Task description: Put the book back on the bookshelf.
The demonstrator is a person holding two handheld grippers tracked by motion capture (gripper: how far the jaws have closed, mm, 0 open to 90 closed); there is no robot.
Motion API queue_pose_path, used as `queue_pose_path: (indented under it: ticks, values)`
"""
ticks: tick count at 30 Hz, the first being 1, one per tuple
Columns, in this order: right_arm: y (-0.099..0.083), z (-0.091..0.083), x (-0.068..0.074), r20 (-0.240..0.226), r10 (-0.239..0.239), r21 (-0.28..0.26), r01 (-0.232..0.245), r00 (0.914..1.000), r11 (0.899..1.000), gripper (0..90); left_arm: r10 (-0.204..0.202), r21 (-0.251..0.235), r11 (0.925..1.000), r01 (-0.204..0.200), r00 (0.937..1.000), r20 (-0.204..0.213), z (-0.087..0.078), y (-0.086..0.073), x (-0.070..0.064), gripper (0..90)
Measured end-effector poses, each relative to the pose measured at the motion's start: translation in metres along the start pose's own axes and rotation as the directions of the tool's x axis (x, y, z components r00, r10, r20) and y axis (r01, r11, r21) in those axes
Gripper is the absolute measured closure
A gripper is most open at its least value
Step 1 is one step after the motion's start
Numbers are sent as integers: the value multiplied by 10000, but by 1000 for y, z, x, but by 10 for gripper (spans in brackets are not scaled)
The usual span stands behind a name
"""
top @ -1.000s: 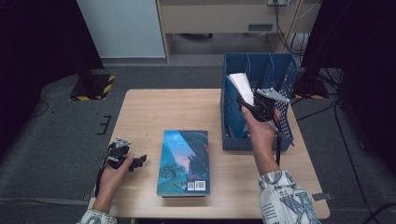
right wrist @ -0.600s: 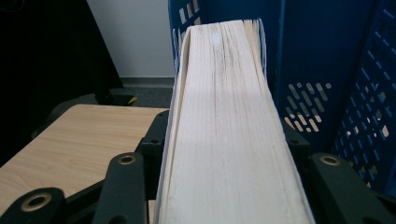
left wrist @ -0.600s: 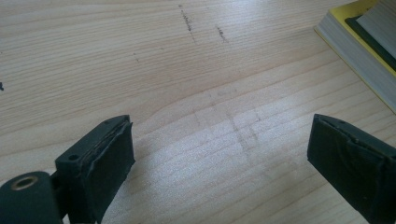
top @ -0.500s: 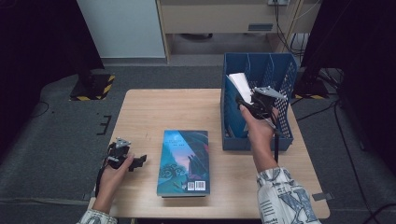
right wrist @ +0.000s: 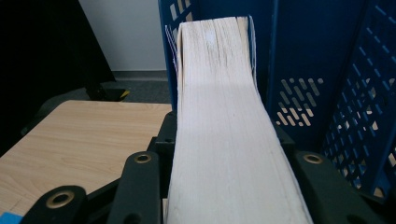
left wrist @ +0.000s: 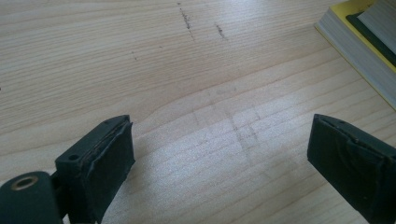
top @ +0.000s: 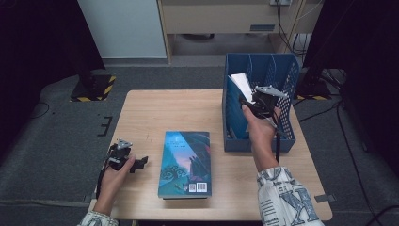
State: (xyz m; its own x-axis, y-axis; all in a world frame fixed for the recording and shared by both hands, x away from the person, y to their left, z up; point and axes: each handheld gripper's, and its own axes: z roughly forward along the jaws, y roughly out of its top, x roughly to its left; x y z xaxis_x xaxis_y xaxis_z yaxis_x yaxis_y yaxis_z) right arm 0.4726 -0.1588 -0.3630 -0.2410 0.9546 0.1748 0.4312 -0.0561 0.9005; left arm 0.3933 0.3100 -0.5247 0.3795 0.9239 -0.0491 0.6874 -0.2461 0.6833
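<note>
Clamping a thick book (right wrist: 224, 140) by its page edge, the right gripper (top: 256, 104) holds it tilted inside the blue file rack (top: 287, 80) at right of centre in the high view. Lower left, the left gripper (top: 134, 164) rests low over the wooden table (top: 179, 113), jaws wide apart, just beside a teal-covered book (top: 186, 162) lying flat.

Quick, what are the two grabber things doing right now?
Left gripper: open, jaws wide apart over the bare table, holding nothing.
Right gripper: shut on the book, its page edges facing the camera, at the blue file rack.
</note>
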Motion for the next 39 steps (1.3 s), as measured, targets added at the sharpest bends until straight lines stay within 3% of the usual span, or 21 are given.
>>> queue_pose_path:
  ticks: [28, 39]
  values:
    - [13, 17, -1, 420, 606, -791, -572, 9973, 9952, 606, -49, -95, 9999, 50, 10000, 25, 0, 0, 1, 68]
    - [18, 27, 5, 611, 465, -1058, -399, 9970, 9936, 606, -59, -99, 9999, 60, 10000, 37, 0, 1, 1, 68]
